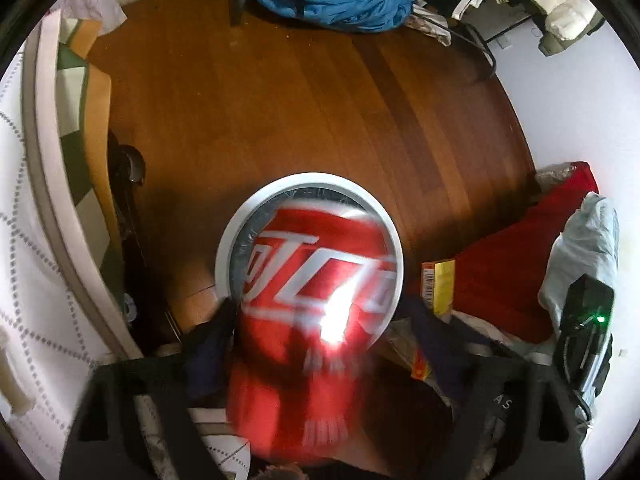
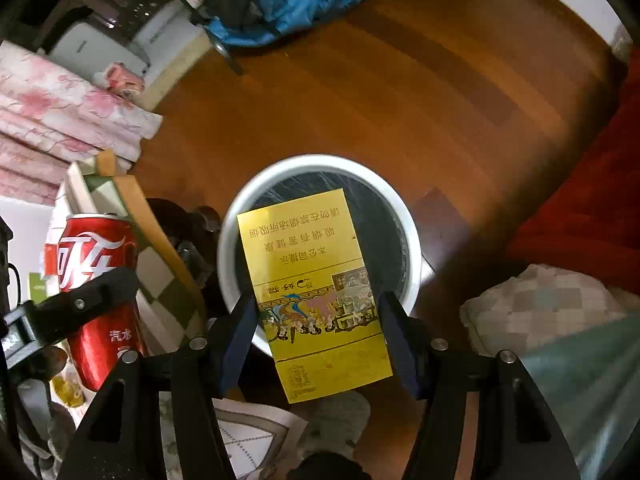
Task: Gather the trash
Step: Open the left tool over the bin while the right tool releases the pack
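**Left wrist view: can and box over the bin**

Centre-bottom of the left view: left gripper (image 1: 320,344) clamped on a blurred red soda can with white lettering (image 1: 316,320), above the round white bin with dark liner (image 1: 310,182) on the wooden floor (image 1: 300,100).

Centre of the right view: right gripper (image 2: 316,332) clamped on a flat yellow printed cigarette box (image 2: 312,280), over the bin (image 2: 320,162). At left, the can (image 2: 100,280).

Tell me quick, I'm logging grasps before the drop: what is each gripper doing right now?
Left gripper: closed on the red cola can, above the white bin.
Right gripper: closed on the yellow cigarette box, also over the bin.
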Available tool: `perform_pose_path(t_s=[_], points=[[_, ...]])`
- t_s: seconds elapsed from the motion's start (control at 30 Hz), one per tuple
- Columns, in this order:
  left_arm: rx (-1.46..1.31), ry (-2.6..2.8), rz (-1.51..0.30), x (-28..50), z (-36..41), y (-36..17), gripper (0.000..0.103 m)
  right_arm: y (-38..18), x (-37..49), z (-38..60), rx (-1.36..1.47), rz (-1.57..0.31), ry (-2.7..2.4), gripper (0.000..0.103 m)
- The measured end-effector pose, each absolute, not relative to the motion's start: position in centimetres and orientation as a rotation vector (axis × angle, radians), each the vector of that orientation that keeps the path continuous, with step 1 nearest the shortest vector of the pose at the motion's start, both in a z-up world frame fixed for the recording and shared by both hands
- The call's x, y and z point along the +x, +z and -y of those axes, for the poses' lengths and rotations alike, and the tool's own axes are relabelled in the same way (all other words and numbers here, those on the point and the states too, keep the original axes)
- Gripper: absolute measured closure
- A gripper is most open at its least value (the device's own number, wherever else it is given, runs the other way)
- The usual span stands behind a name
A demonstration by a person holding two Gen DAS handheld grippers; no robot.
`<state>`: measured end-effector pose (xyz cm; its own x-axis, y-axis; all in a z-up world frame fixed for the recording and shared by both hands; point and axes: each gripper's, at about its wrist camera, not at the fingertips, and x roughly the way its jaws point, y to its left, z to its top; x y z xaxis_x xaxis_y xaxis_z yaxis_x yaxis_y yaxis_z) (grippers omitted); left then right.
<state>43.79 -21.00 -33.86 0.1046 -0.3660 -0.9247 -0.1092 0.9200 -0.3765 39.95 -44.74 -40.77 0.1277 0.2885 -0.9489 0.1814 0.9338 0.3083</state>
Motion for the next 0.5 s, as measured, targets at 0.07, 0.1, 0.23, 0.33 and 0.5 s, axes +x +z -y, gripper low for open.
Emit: perform_pose_path(t_s=[0.07,0.1,0.23,0.33,0.5], points=[[-0.354,-0.176,-1.452,43.8,21.4,-33.8,0.001,-42.4,40.5,45.0,0.408,-1.486,0.061,0.039],[-0.323,-0.156,-1.440,43.6,21.8,-33.7,0.001,-42.9,40.5,45.1,0.405,-1.496,0.051,0.033],[-0.225,-0.075,-1.398,42.4,21.5,-33.5,0.001,-44.6,40.1,45.4,0.376,-1.518,0.018,0.000],[-0.151,-0.010,-1.381,41.1,21.5,-33.8,0.001,-45.1,39.4,45.4,0.343,-1.534,-0.002,0.000],[-0.094,0.020,-1.383,39.9,21.6,-34.0,0.001,-44.7,38.4,45.1,0.278,-1.539,-0.029,0.000]])
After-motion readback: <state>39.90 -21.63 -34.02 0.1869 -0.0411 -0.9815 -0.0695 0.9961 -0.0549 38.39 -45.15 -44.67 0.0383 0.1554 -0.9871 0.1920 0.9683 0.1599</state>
